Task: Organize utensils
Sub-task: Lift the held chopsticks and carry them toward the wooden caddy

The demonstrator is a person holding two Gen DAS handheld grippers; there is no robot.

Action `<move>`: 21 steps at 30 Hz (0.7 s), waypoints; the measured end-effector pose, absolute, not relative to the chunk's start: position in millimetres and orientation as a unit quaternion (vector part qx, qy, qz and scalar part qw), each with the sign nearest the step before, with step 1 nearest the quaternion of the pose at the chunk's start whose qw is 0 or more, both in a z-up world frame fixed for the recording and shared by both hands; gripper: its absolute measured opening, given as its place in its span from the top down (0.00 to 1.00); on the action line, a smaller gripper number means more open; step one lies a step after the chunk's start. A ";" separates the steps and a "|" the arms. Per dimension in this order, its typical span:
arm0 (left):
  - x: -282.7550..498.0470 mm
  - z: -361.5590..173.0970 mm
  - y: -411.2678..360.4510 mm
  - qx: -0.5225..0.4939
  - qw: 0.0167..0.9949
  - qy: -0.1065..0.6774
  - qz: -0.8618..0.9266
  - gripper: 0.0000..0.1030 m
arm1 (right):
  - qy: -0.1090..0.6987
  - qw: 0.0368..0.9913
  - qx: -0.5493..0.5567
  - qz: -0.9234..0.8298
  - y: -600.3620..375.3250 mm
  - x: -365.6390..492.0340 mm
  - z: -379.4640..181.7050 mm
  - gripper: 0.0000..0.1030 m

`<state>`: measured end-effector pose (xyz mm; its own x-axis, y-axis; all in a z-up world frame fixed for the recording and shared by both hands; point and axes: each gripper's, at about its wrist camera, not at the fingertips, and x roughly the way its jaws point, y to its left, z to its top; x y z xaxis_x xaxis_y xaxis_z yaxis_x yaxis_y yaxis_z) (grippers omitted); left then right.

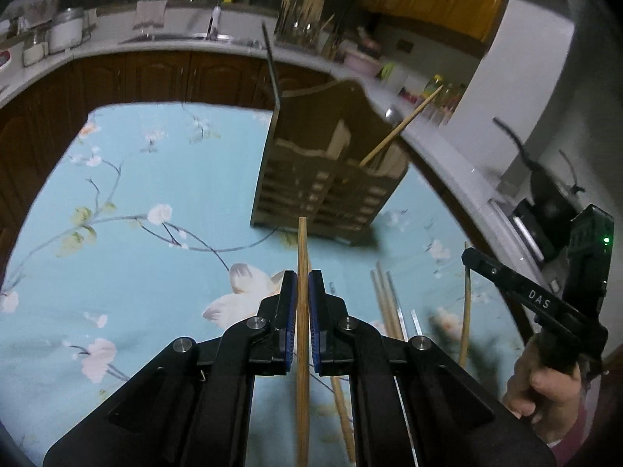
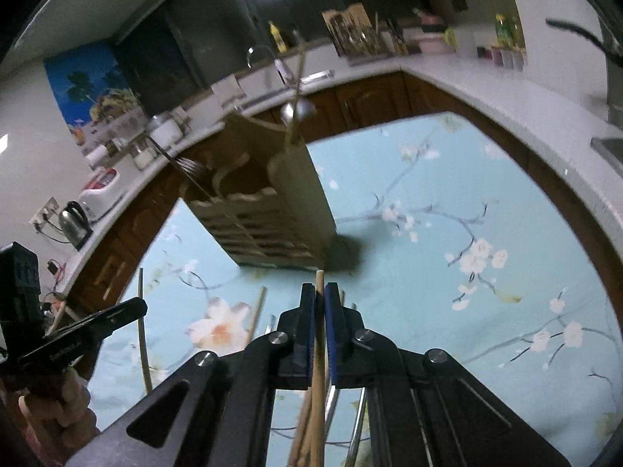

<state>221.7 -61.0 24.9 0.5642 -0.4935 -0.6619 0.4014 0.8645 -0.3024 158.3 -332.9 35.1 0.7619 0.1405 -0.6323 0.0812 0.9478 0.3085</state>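
Observation:
A brown wooden utensil holder (image 1: 331,171) stands on the blue floral tablecloth; it also shows in the right wrist view (image 2: 268,210). It holds a chopstick (image 1: 401,126), a spoon and a dark-handled utensil (image 1: 271,62). My left gripper (image 1: 299,284) is shut on a wooden chopstick (image 1: 301,330), held in front of the holder. My right gripper (image 2: 320,295) is shut on another wooden chopstick (image 2: 319,350), also just in front of the holder.
Loose chopsticks and metal utensils (image 1: 389,303) lie on the cloth between the grippers, also in the right wrist view (image 2: 257,311). A white kitchen counter (image 1: 447,148) with sink, jars and a kettle (image 2: 74,222) curves around the table.

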 end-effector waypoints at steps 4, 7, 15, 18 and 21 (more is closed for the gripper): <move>205.3 50.0 -49.8 -0.063 0.894 0.362 -0.257 0.95 | 0.305 0.938 0.160 0.023 -328.4 144.9 65.7 0.95; 196.8 65.4 -41.6 -0.068 0.900 0.345 -0.258 0.95 | 0.270 0.949 0.161 0.023 -328.1 134.2 86.5 0.95; 189.6 87.3 -29.1 -0.081 0.910 0.316 -0.256 0.95 | 0.214 0.964 0.157 0.034 -328.2 120.7 124.4 0.95; 189.4 93.2 -26.9 -0.086 0.913 0.307 -0.254 0.95 | 0.207 0.965 0.155 0.035 -328.2 118.4 128.2 0.95; 192.1 99.6 -25.3 -0.092 0.916 0.298 -0.253 0.95 | 0.203 0.966 0.155 0.035 -328.7 122.3 132.6 0.95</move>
<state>192.1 -25.3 99.6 0.6944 -0.5181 -0.4995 0.4083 0.8552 -0.3194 122.3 -328.7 132.6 0.9153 0.1300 -0.3813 -0.0039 0.9493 0.3142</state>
